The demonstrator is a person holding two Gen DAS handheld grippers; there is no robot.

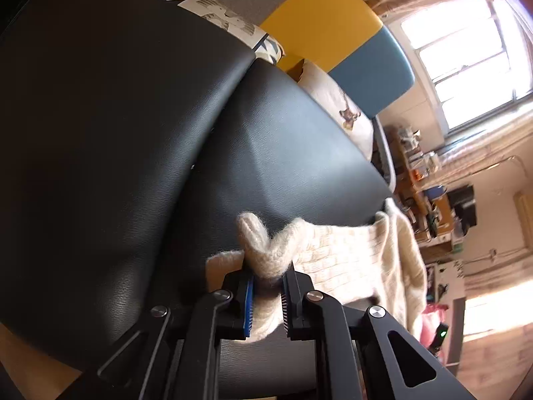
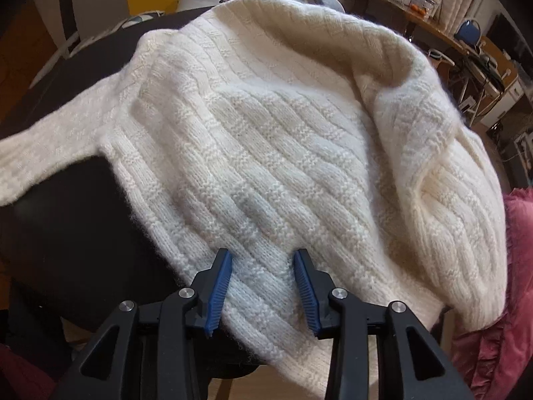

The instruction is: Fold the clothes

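The left gripper [image 1: 268, 295] pinches a fuzzy cream sweater [image 2: 283, 140] fold. The right gripper [image 2: 263, 295] straddles its ribbed hem above the black leather cushion [image 1: 116, 133]; grip unclear.

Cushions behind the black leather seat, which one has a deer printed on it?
The pale cushion in front of the blue panel shows the deer; the other cushion, by the yellow panel, carries grey geometric shapes.

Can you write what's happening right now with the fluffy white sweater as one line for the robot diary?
step: fold start | left gripper: shut on sweater cuff | right gripper: jaws astride sweater hem | sweater: on black leather seat
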